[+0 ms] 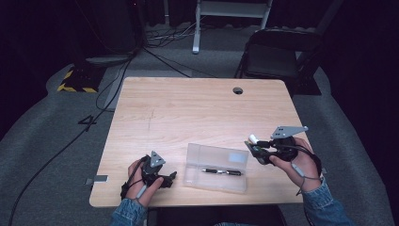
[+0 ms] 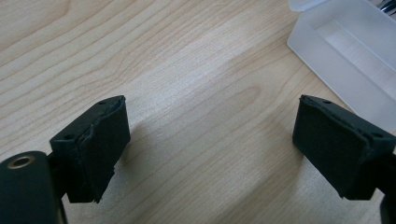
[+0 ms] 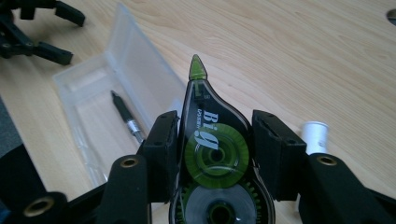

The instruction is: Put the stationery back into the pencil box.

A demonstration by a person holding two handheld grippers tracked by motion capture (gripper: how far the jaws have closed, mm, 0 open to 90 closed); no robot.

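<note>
The high view is taken up by a wooden table (image 1: 188, 108) on which a clear plastic case (image 1: 216, 167) lies open near the person's edge, and everything else is best placed against that case. Inside the case, a dark pen (image 1: 221, 172) is seen lying lengthwise, so one item is judged to be packed already. To the right of the case and above the tabletop, the right gripper (image 1: 251, 147) is held with its jaws clamped on a correction tape dispenser (image 3: 212, 154), whose green tip is pointed toward the case in the right gripper view. Just right of the dispenser in that view, a small white cylinder (image 3: 314, 136) is seen; what it is cannot be told. To the left of the case, the left gripper (image 2: 210, 144) is rested low at the table with its jaws spread and nothing between them, the near corner of the case lying just beyond its right jaw. The work is judged to be partly done: the dispenser is gripped but not yet in the case, and the placing is left, along with any closing of the lid.
</note>
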